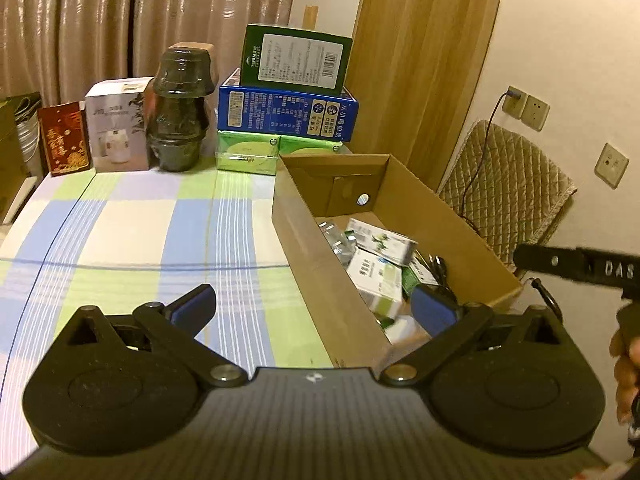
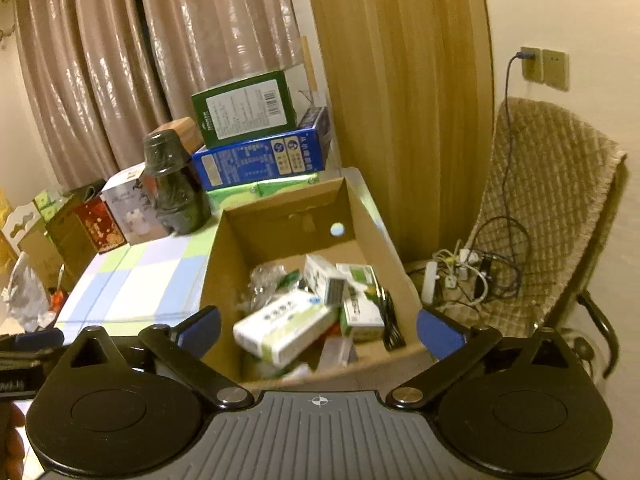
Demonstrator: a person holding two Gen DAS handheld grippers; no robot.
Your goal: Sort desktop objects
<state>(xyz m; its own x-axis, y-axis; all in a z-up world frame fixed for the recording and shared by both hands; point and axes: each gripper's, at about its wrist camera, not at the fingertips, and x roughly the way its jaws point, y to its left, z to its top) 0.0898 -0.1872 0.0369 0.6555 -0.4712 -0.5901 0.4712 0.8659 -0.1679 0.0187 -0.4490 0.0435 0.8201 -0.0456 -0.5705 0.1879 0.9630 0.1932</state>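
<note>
An open cardboard box stands on the checked tablecloth at the table's right side. Inside lie several white-and-green medicine cartons, a crumpled clear plastic wrapper and a black cable. My left gripper is open and empty, straddling the box's near left wall. My right gripper is open and empty above the box's near end, over the cartons.
At the table's back stand a dark wrapped jar, a white box, a red packet, and stacked green and blue boxes. A padded chair with cables and a power strip is to the right.
</note>
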